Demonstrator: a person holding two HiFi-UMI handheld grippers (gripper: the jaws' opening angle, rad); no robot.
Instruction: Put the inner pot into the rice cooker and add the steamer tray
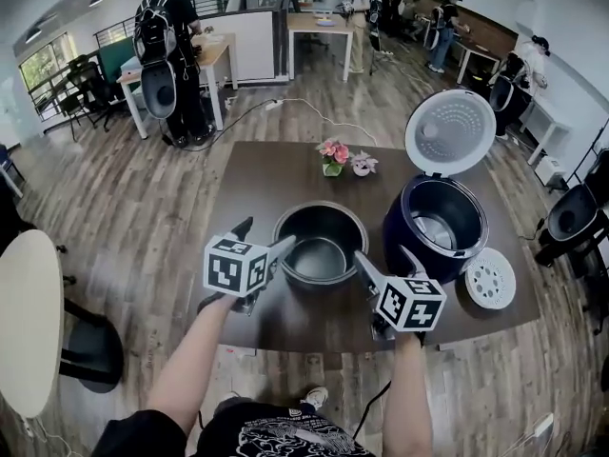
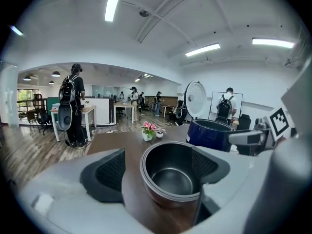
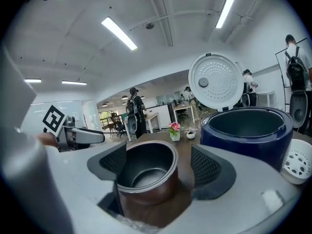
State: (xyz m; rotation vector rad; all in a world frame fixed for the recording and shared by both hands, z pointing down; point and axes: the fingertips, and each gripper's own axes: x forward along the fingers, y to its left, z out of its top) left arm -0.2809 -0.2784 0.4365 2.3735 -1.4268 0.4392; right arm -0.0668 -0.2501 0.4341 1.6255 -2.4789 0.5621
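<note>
The dark inner pot (image 1: 321,244) stands upright on the brown table (image 1: 266,174), between my two grippers. My left gripper (image 1: 265,237) is open at the pot's left side, and its inner finger reaches the rim. My right gripper (image 1: 385,256) is open at the pot's right side. The pot (image 2: 171,172) fills the gap ahead of the left gripper (image 2: 158,169), nearer the right pad (image 2: 208,164). The pot (image 3: 146,172) sits ahead of the right gripper (image 3: 158,165), nearer its left pad (image 3: 112,162). The dark blue rice cooker (image 1: 436,219) has its lid (image 1: 450,131) raised. The white steamer tray (image 1: 490,278) lies to its right.
Two small flower pots (image 1: 335,157) stand at the table's far middle. The cooker (image 3: 246,130) and steamer tray (image 3: 298,165) are right of the pot. A round pale table (image 1: 27,317) is at the left. People stand by desks in the background.
</note>
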